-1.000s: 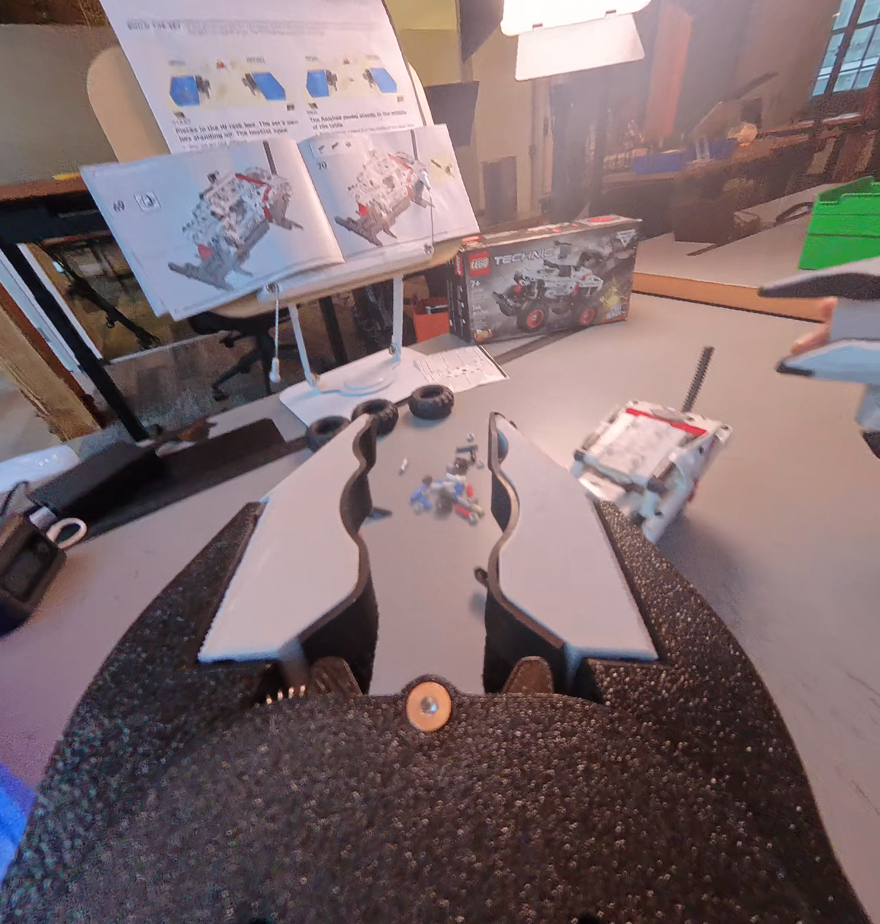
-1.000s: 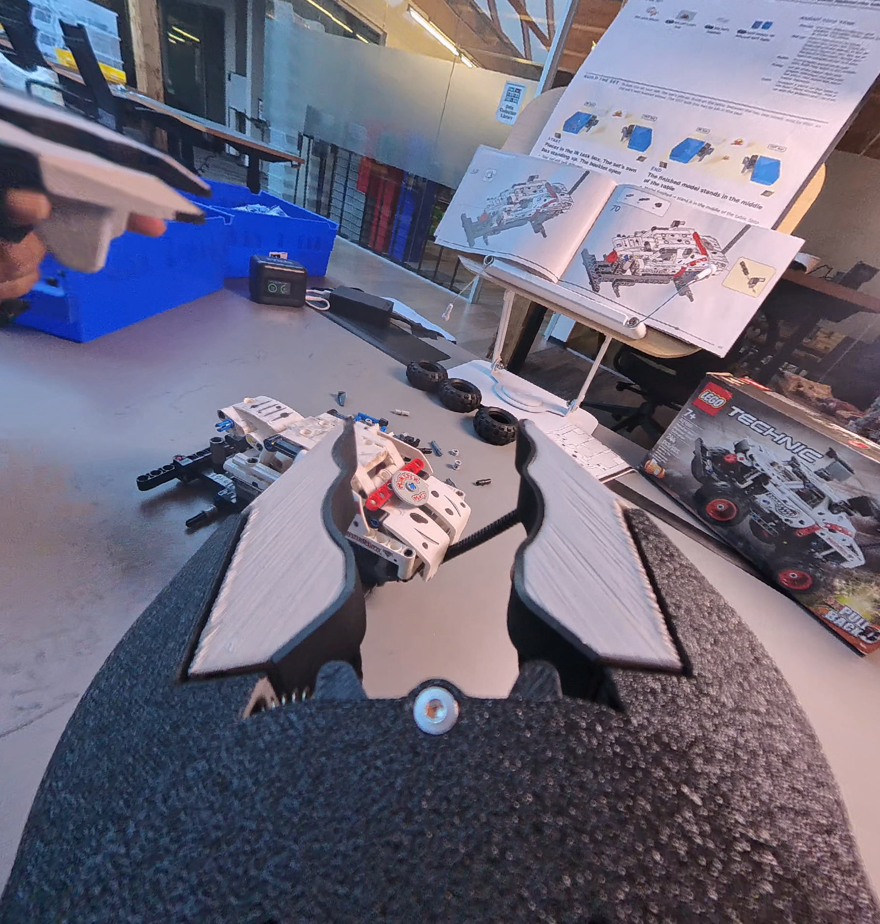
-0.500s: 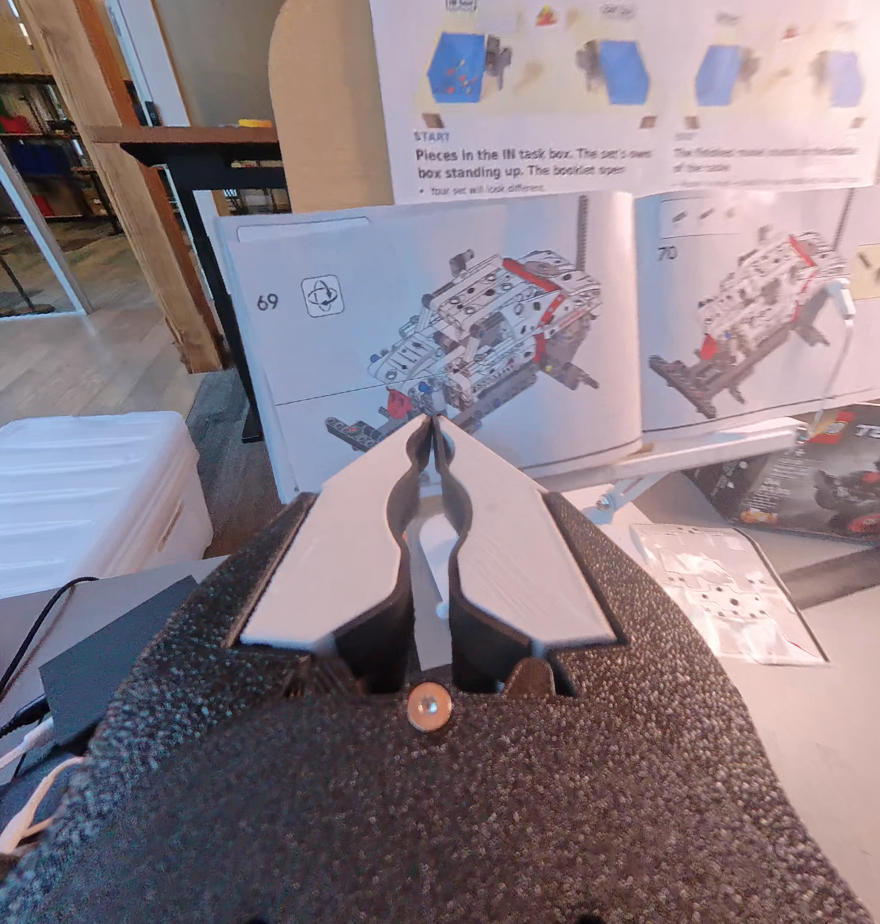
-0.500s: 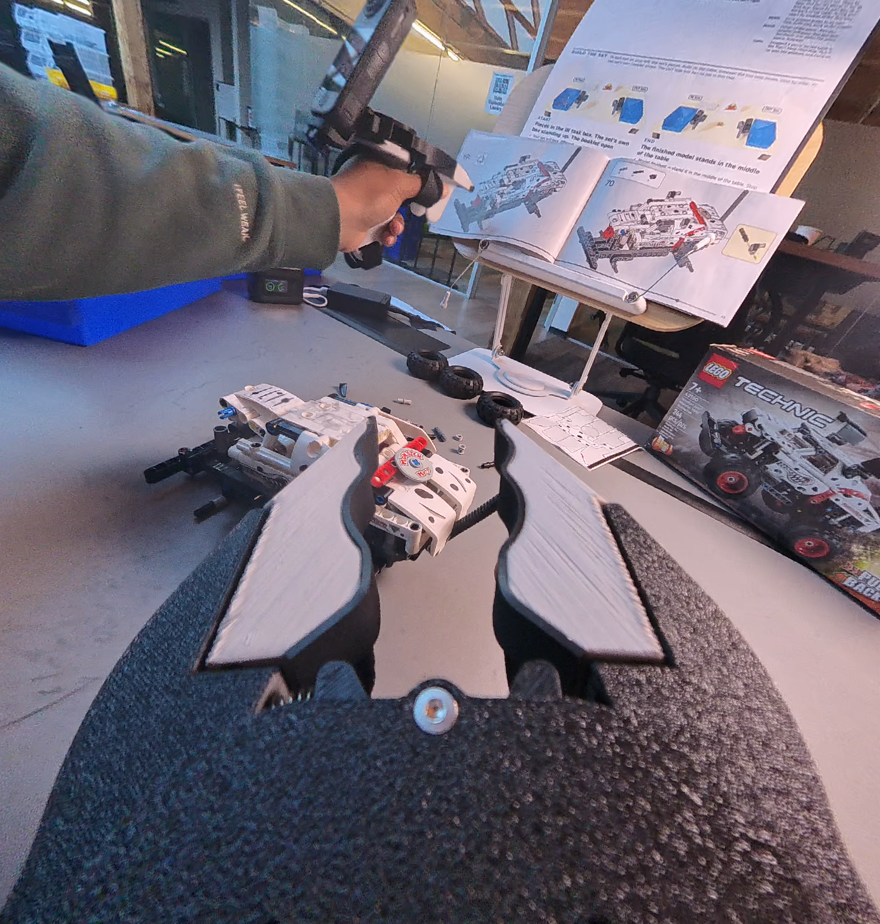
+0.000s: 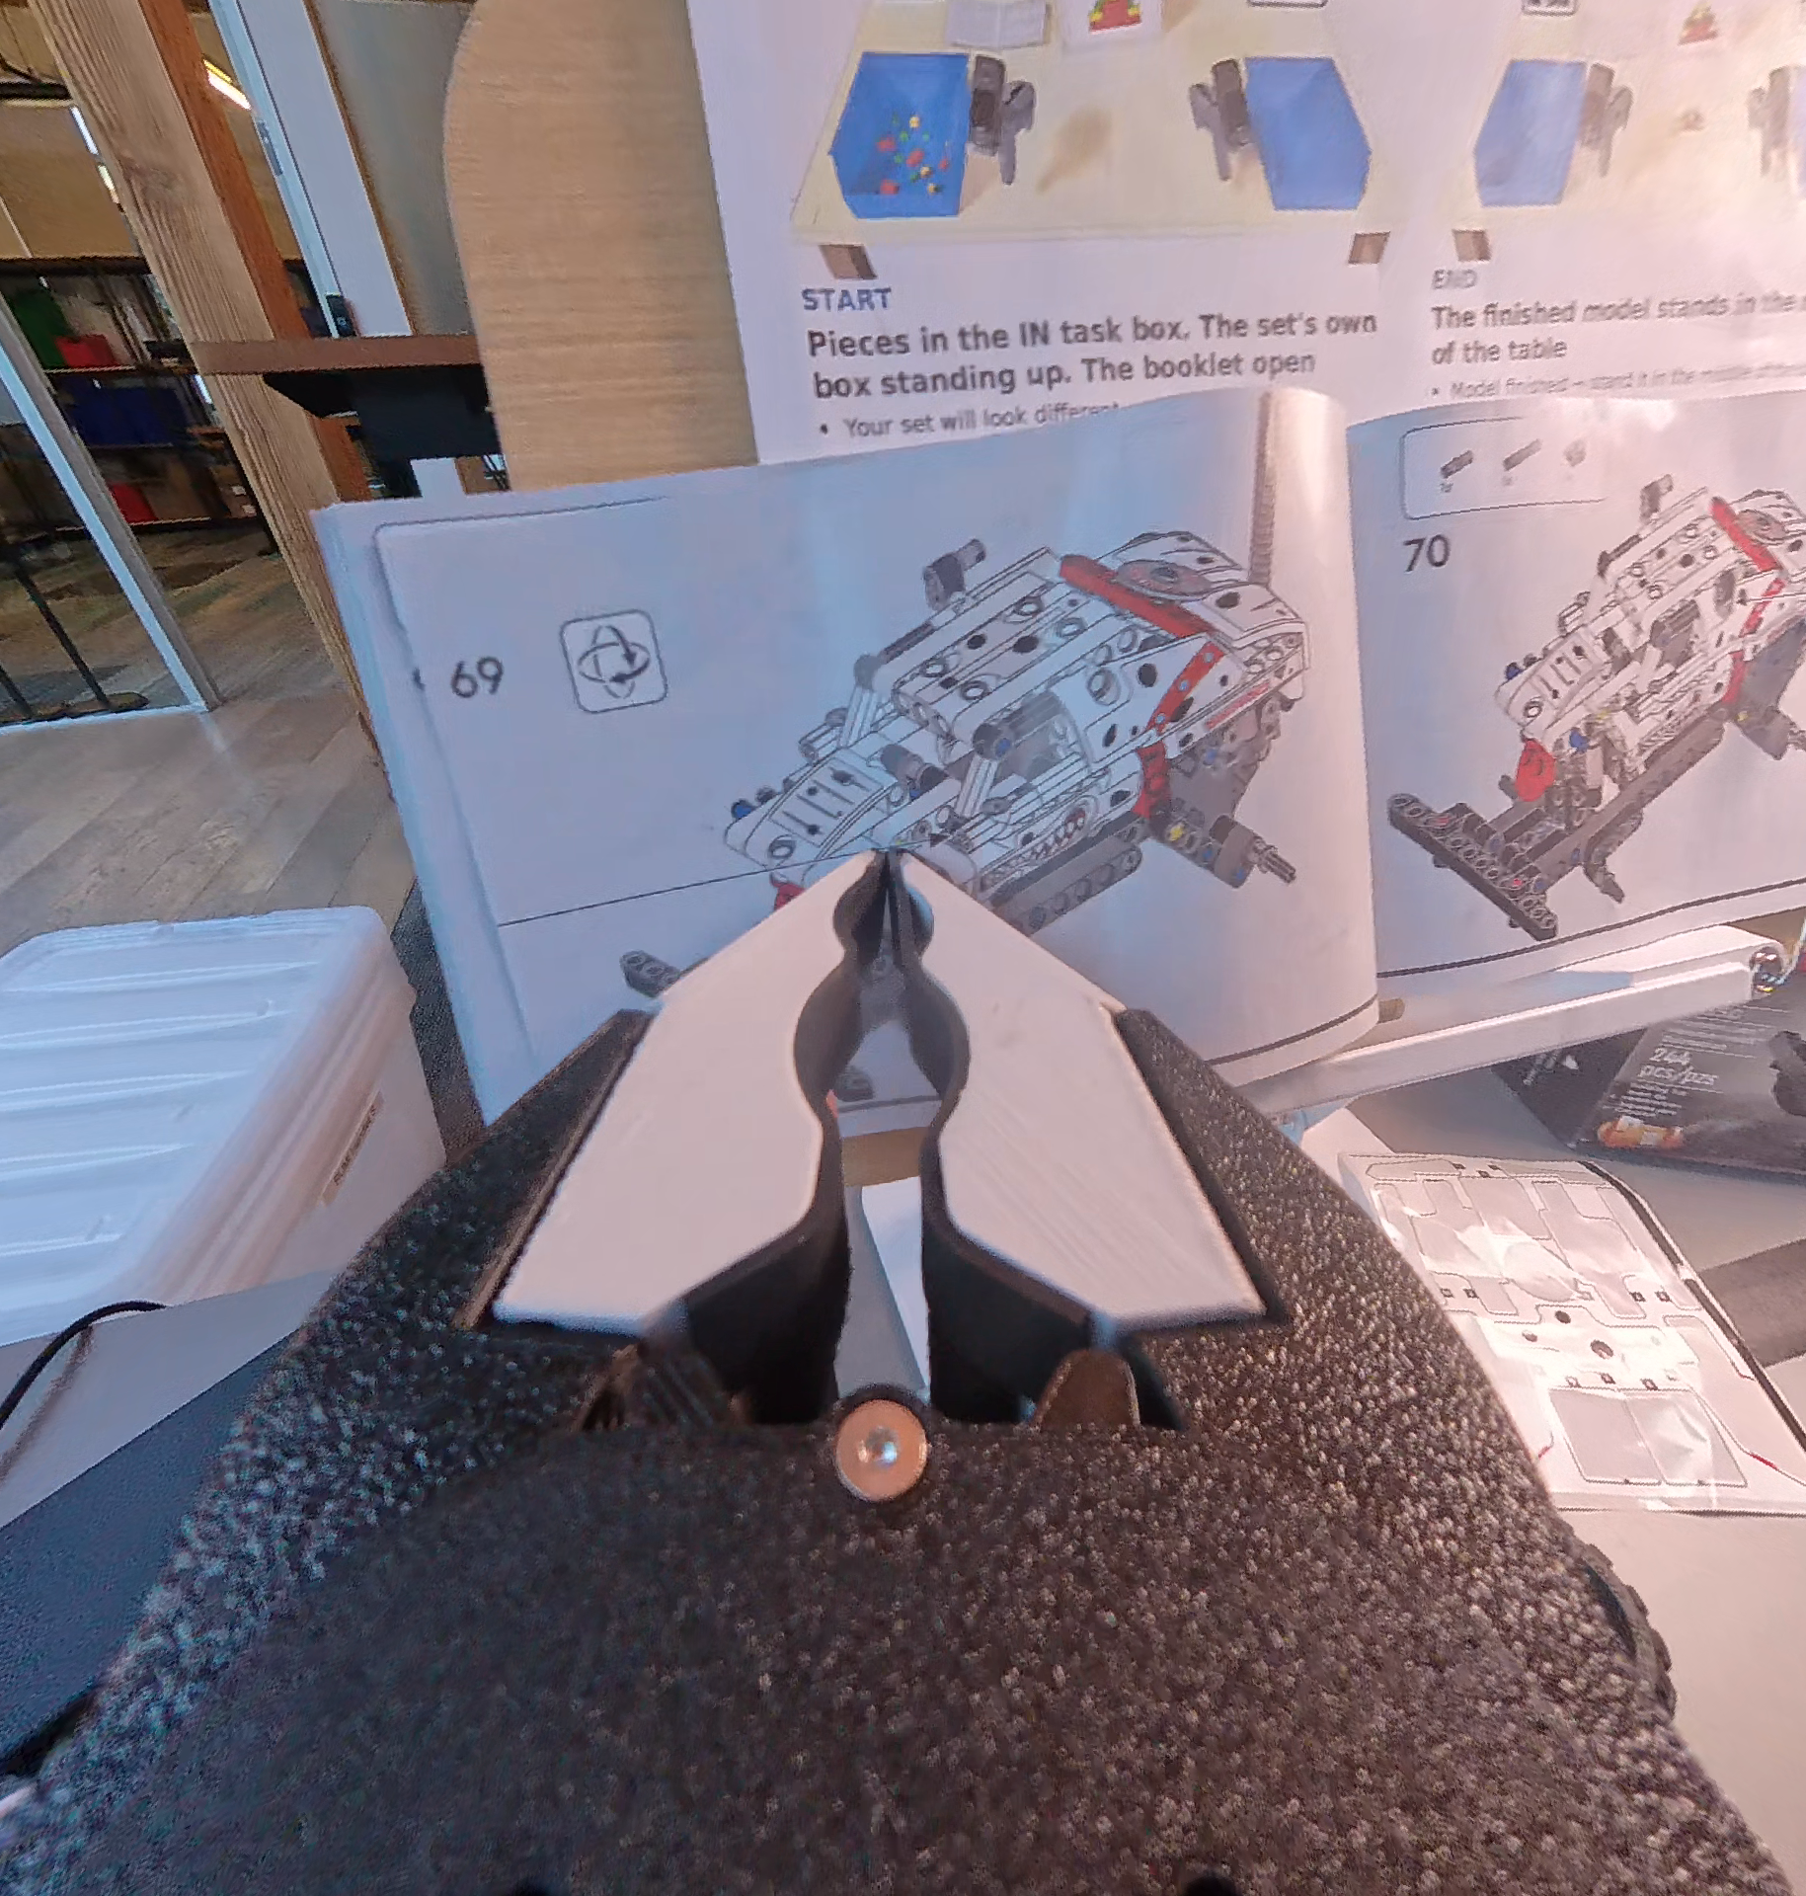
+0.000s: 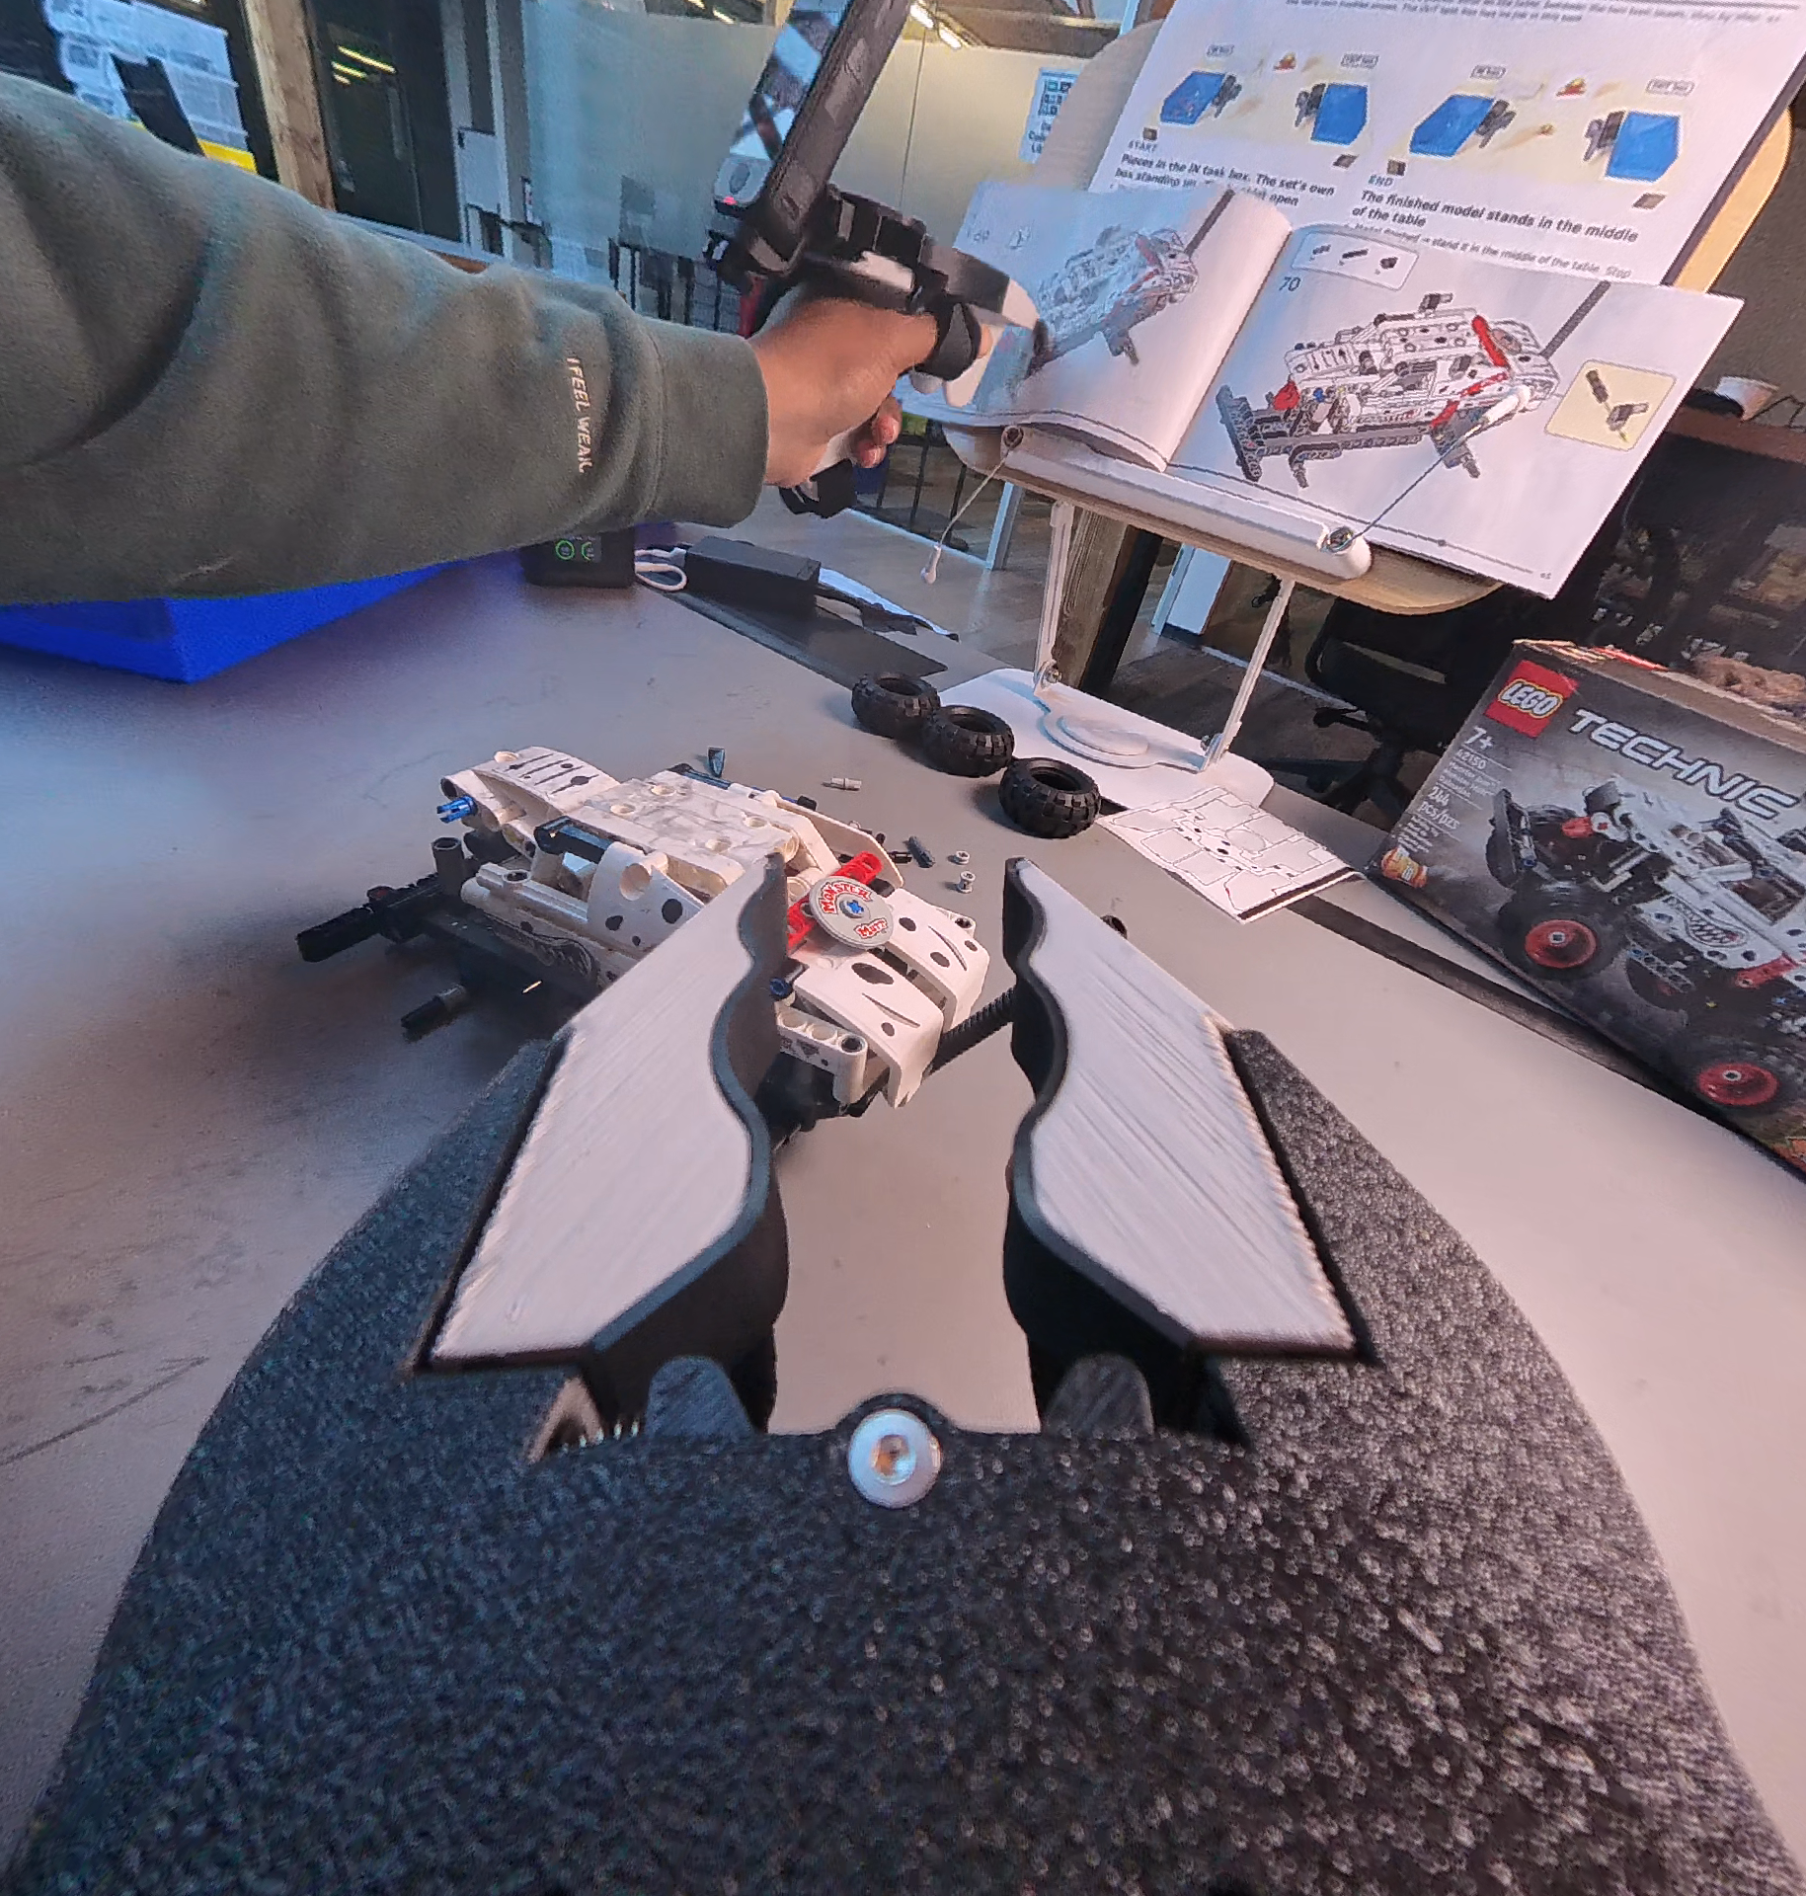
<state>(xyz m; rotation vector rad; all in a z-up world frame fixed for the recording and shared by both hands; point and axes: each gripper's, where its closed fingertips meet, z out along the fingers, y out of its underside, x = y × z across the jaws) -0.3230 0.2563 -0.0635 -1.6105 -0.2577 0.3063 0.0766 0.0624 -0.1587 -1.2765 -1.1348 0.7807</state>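
Left wrist view: my left gripper (image 5: 886,864) is pinched closed at the booklet (image 5: 857,739) page; a tug could tear it. Right wrist view: my right gripper (image 6: 893,882) gapes empty, just before the half-built truck (image 6: 693,882) below the booklet; a nudge scatters pieces.

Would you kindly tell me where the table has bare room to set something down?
Bare grey table lies left of the white model, below the blue bin; another patch lies between the right gripper and the set's box. It is crowded around the tyres, small loose parts and sticker sheet.
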